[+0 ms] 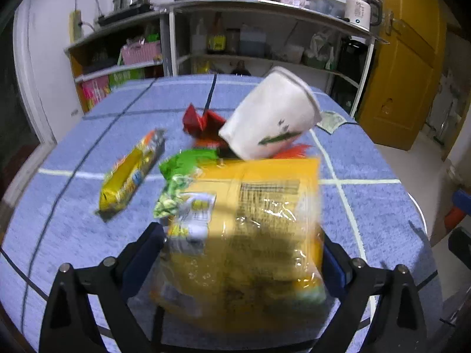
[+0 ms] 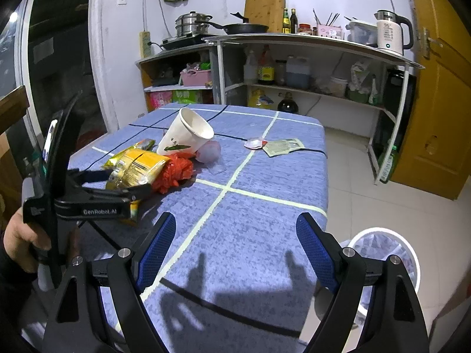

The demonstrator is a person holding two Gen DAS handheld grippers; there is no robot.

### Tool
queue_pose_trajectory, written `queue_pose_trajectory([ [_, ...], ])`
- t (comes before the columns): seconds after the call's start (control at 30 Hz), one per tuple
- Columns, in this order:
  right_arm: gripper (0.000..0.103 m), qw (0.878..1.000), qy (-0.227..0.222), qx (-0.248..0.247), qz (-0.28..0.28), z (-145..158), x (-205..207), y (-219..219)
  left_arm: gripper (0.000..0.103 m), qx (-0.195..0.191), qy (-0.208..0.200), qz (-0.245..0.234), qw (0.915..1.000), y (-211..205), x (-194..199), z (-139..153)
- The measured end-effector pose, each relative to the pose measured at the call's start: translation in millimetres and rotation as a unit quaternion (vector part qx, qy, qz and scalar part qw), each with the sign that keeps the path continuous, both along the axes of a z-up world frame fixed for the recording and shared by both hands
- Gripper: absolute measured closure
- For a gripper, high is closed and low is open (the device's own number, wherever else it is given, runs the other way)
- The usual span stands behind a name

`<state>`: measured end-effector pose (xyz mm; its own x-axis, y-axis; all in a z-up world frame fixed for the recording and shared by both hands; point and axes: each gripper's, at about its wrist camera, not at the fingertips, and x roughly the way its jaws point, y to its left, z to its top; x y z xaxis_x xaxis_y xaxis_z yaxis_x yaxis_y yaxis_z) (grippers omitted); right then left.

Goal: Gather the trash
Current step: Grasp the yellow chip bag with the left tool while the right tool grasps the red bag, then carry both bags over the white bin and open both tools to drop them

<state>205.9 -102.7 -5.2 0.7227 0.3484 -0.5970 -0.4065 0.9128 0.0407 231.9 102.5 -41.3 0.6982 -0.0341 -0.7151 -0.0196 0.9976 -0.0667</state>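
My left gripper (image 1: 241, 244) is shut on a large yellow snack bag (image 1: 250, 223), held above the blue table; it shows from the side in the right wrist view (image 2: 138, 167). Beyond it lie a white paper cup (image 1: 270, 117) tipped over, a red wrapper (image 1: 203, 120), a green wrapper (image 1: 182, 173) and a yellow bar wrapper (image 1: 132, 173). My right gripper (image 2: 235, 253) is open and empty above the table's near part. The cup (image 2: 185, 135) and red wrapper (image 2: 176, 170) also show there.
A white trash bin (image 2: 385, 253) with a liner stands on the floor right of the table. A clear plastic cup (image 2: 210, 151), a small lid (image 2: 254, 143) and a flat packet (image 2: 282, 146) lie on the blue tablecloth (image 2: 259, 182). Kitchen shelves stand behind.
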Motion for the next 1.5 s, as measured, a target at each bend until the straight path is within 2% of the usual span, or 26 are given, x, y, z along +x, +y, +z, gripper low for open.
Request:
queue_pose_trajectory([
  [0.1,0.019,1.0,0.004,-0.001,0.009,-1.0,7.8,5.5,0.032,-0.02,-0.002,-0.004,0.9998,4.4,-5.6,-0.7],
  [0.2,0.019,1.0,0.012,0.005,0.017,-1.3,17.1,11.0,0.039,-0.035,-0.014,-0.01,0.9992,5.8,-15.0,4.0],
  [0.3,0.019,0.998,0.04,0.028,0.029,-3.4,32.7,17.4,0.043,-0.054,-0.029,-0.016,0.998,8.6,-24.2,12.1],
  [0.5,0.019,0.991,0.099,0.072,0.056,-11.3,64.5,43.8,0.043,-0.069,-0.068,-0.016,0.9952,20.0,-37.2,33.5],
  [0.63,0.019,0.978,0.163,0.116,0.064,-23.6,90.5,66.9,0.043,-0.068,-0.086,0.003,0.9939,35.0,-44.8,42.3],
  [0.7,0.019,0.972,0.188,0.127,0.065,-29.1,100.3,82.4,0.043,-0.07,-0.096,0.019,0.9927,44.8,-48.9,45.4],
  [0.87,0.019,0.969,0.211,0.123,0.047,-39.4,116.2,114.5,0.043,-0.086,-0.109,0.045,0.9892,67.8,-56.0,46.9],
  [0.97,0.019,0.97,0.213,0.115,0.028,-45.7,124.0,129.2,0.043,-0.086,-0.11,0.045,0.9893,70.6,-56.5,44.9],
  [1.0,0.025,0.97,0.214,0.11,0.02,-48.8,126.6,132.8,0.043,-0.083,-0.109,0.045,0.9896,71.4,-56.6,44.4],
  [1.03,0.036,0.971,0.215,0.104,0.011,-51.9,128.7,134.9,0.043,-0.08,-0.108,0.044,0.9899,71.3,-56.5,43.6],
  [1.13,0.039,0.971,0.212,0.11,0.005,-52.7,130.1,134.0,0.043,-0.077,-0.103,0.041,0.9909,67.5,-55.8,39.8],
  [1.33,0.041,0.973,0.194,0.124,0.009,-45.5,120.3,108.9,0.043,-0.069,-0.092,0.033,0.9929,53.9,-51.6,35.6],
  [1.5,0.041,0.973,0.171,0.152,-0.002,-31.0,107.4,57.3,0.043,-0.058,-0.086,0.005,0.9946,27.2,-42.6,39.5],
])
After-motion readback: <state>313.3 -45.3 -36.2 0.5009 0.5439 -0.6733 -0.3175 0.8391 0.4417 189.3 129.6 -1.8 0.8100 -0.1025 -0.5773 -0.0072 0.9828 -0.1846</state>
